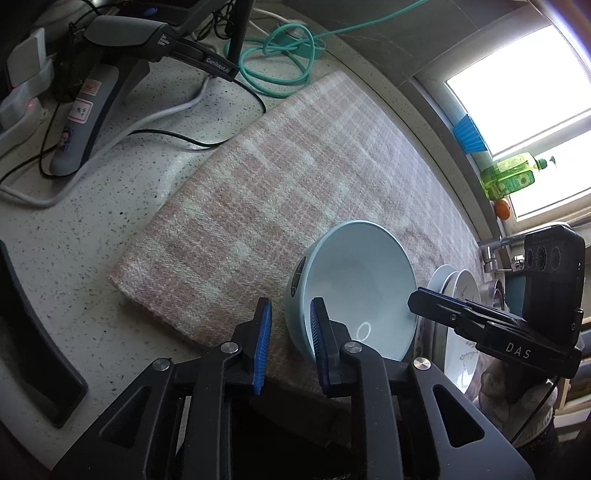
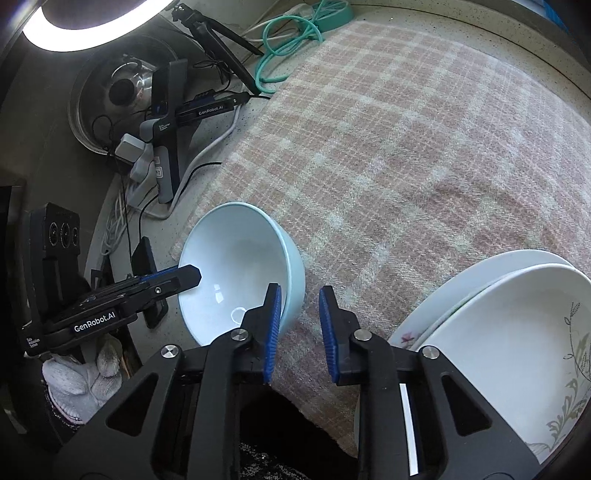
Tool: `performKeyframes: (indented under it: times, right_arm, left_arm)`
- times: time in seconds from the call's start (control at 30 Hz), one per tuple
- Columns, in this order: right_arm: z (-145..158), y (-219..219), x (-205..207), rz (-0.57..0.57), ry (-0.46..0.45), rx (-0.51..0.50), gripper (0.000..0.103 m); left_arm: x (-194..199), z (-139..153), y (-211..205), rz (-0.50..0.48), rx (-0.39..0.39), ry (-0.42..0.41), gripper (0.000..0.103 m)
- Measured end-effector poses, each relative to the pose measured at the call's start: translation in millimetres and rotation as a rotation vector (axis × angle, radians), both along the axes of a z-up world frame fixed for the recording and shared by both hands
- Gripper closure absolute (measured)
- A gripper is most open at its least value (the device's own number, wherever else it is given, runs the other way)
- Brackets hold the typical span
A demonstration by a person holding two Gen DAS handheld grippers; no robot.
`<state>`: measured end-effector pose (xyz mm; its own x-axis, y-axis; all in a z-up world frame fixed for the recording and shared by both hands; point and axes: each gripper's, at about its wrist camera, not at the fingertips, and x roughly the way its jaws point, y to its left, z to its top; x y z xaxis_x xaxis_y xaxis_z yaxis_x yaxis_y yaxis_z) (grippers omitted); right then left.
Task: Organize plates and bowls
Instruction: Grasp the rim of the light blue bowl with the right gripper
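A pale blue bowl sits near the front edge of a pink checked cloth. My left gripper straddles the bowl's left rim with one pad inside against the wall. The outer pad stands a sliver off it. My right gripper straddles the opposite rim the same way, with a thin strip of cloth showing beside its outer pad. Each gripper shows in the other's view, the left gripper and the right gripper, with its tip at the rim. Two stacked white plates with a flower print lie just right of the bowl.
On the speckled counter left of the cloth lie a spare gripper on a stand, a power strip and a coiled teal cable. A lidded pot and a ring light stand behind. A tap and a green bottle are at the right by the window.
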<state>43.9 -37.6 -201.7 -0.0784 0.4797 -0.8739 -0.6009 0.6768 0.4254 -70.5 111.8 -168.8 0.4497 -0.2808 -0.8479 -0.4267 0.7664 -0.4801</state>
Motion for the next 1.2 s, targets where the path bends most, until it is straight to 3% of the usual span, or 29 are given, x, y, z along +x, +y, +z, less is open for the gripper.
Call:
performKeyframes:
  times: [0.23,0.63,1.2]
  right_arm:
    - [-2.3,3.6,0.3,0.006,0.011,0.010,0.093]
    - [17.3,-12.7,8.9,-0.031,-0.014,0.042,0.093]
    - [86.2,-107.8,31.4,-0.217,-0.132,0.134,0.093]
  left_arm:
    - [5.5,-0.7,-2.5,-0.013,-0.006,0.002,0.092]
    - [18.3,21.4,-15.1,-0.040,0.029,-0.031,0.092]
    - [78.6,80.7,-79.2,-0.220,0.055,-0.164,0.092]
